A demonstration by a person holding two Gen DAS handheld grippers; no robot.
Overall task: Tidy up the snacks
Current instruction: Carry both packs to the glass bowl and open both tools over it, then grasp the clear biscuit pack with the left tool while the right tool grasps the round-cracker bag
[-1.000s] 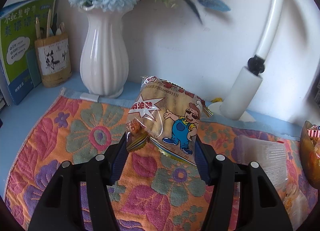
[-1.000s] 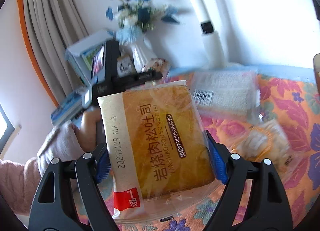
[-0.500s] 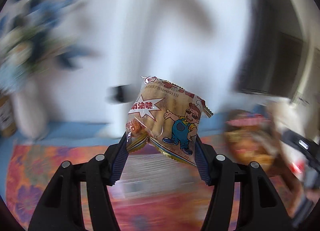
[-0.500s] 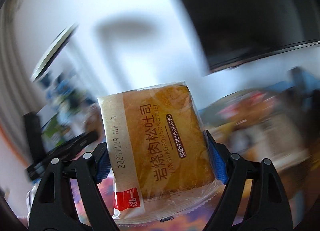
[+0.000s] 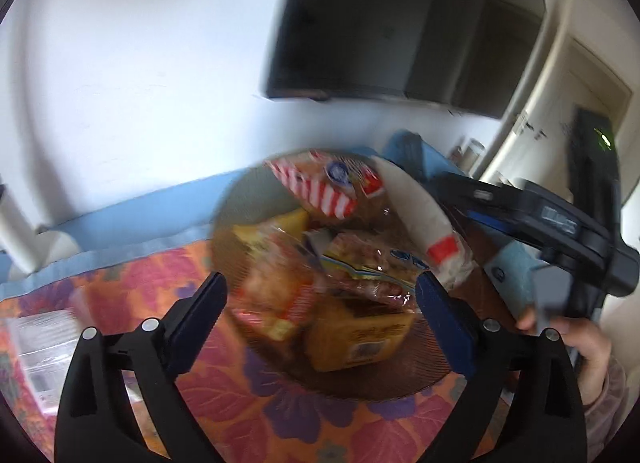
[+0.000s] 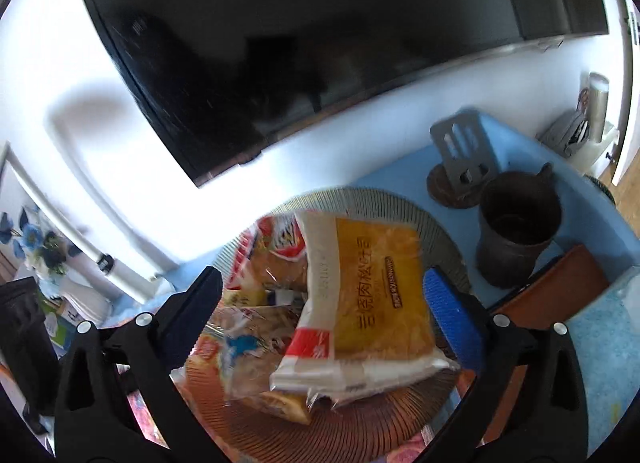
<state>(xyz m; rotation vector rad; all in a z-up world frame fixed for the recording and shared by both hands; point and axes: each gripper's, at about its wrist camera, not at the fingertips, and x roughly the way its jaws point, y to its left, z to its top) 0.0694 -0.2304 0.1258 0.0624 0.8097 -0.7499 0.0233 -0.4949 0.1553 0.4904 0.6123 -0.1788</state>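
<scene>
- Left wrist view: a floral cloth point(image 5: 248, 415) covers the table; the left tool point(image 5: 322, 303), jaws opening and pinching nothing, hangs over the bowl point(image 5: 420, 375), snacks point(image 5: 352, 271) piled inside for tidiness.
- Right wrist view: the right tool point(image 6: 322, 299), jaws opening, frees the toast packet point(image 6: 372, 295), which lies at twelve o'clock atop the pile.

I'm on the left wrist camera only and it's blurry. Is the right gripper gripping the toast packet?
Observer: No. The right gripper has its jaws opening; the toast packet lies label up on the snack pile in the bowl, with neither pad pressing it.
Operator: Anything beside the bowl over there?
Observer: A dark mug stands upright close to the rim.
Operator: And behind that?
Observer: A grey metal bracket stands on a round brown base.
</scene>
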